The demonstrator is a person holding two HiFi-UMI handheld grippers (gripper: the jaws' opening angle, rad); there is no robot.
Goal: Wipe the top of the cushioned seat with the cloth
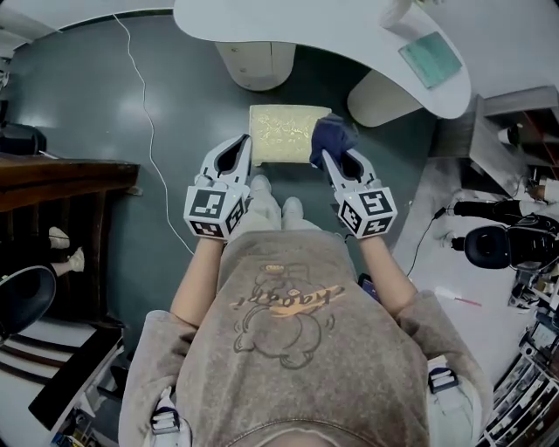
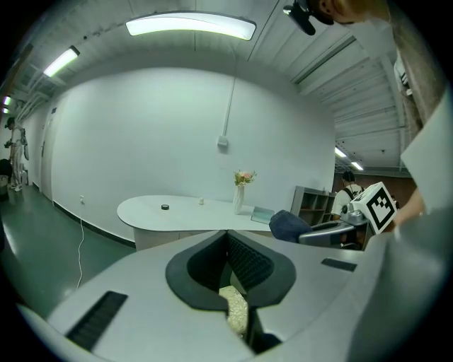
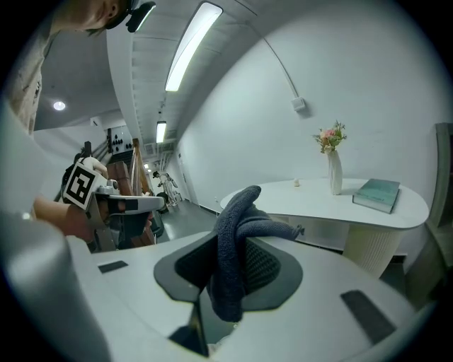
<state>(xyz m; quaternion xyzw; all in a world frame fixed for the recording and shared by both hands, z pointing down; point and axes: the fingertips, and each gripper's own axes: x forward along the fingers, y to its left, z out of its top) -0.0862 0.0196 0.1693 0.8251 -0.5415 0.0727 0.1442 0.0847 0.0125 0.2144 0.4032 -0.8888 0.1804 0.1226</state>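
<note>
Holding the dark blue cloth (image 1: 334, 135) tight, my right hand-held gripper (image 1: 328, 155) has its jaws clamped on it. The cloth bunches up and pokes out past the tips. My left hand-held gripper (image 1: 242, 145) is squeezed closed with nothing in it. Through the thin slit under its jaws I can see a bit of the cream seat.

My two pale shoes (image 1: 272, 197) stand on the floor between the hand-held grippers. Just past them is the cushioned seat (image 1: 279, 135), a cream square with a faint pattern. My left hand-held gripper is by its left edge. The cloth is over its right edge, but I cannot tell if it touches the top.

The floor (image 1: 175, 96) is dark grey-green and shiny, and a thin white cable (image 1: 150, 131) runs across it. Farther off is a curved white worktop (image 1: 323, 26) on round legs. A teal book (image 1: 431, 58) lies on it, and a white vase with flowers (image 3: 333, 170) stands near the book. Behind it is a plain white wall (image 2: 156, 141).

My shirt hides the floor close to me, and the things at the right edge are too jumbled to name.
</note>
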